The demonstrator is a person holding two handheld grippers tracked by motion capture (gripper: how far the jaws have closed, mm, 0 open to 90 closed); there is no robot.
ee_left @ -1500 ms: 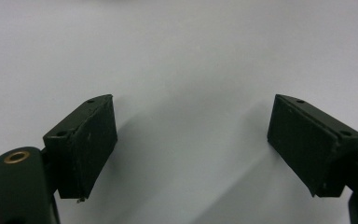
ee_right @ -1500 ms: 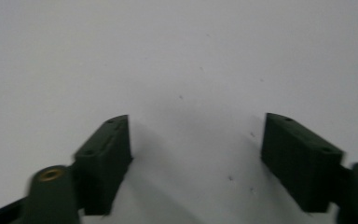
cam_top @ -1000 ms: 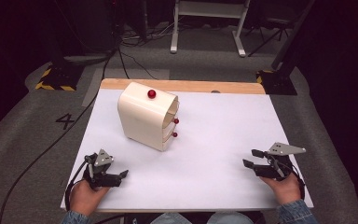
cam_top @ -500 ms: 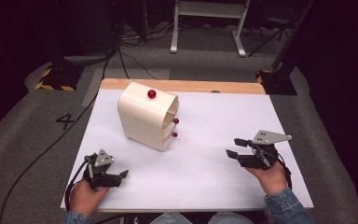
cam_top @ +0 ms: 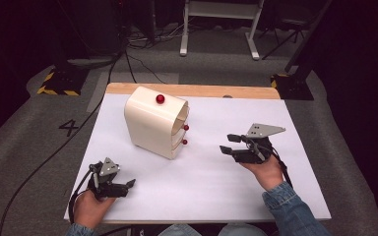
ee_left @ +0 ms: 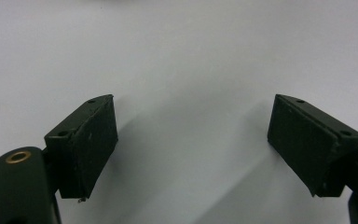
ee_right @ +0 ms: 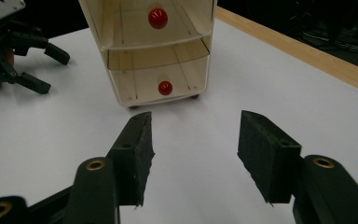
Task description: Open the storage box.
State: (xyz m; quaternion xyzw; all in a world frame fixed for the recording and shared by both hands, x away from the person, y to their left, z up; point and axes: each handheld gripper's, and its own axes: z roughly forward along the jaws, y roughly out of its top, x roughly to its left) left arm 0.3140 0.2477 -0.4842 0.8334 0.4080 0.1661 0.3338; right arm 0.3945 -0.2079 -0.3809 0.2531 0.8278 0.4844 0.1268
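While the left gripper [cam_top: 128,184] rests low near the front left corner of the white table [cam_top: 216,196], its jaws stand wide apart with bare tabletop between them, as the left gripper view confirms — nothing is held. A hand [cam_top: 91,209] grips it from the front edge, and its cable [cam_top: 76,194] loops off past that edge.

Further along, toward the back left of the table, stands a cream two-drawer cabinet [cam_top: 155,123], upright and turned at an angle, with one red knob [cam_top: 160,99] on top and two red drawer knobs [cam_top: 185,134] on the face that looks toward the right gripper. It stands well apart from both grippers. A strip of bare wood [cam_top: 192,90] runs along the table's back edge.

Right of centre, the right gripper [cam_top: 229,143] hovers above the table, pointing left at the cabinet's drawer face. Its jaws are spread wide and empty — in the right gripper view the lower drawer knob [ee_right: 165,87] sits above the gap between them, still some way off.
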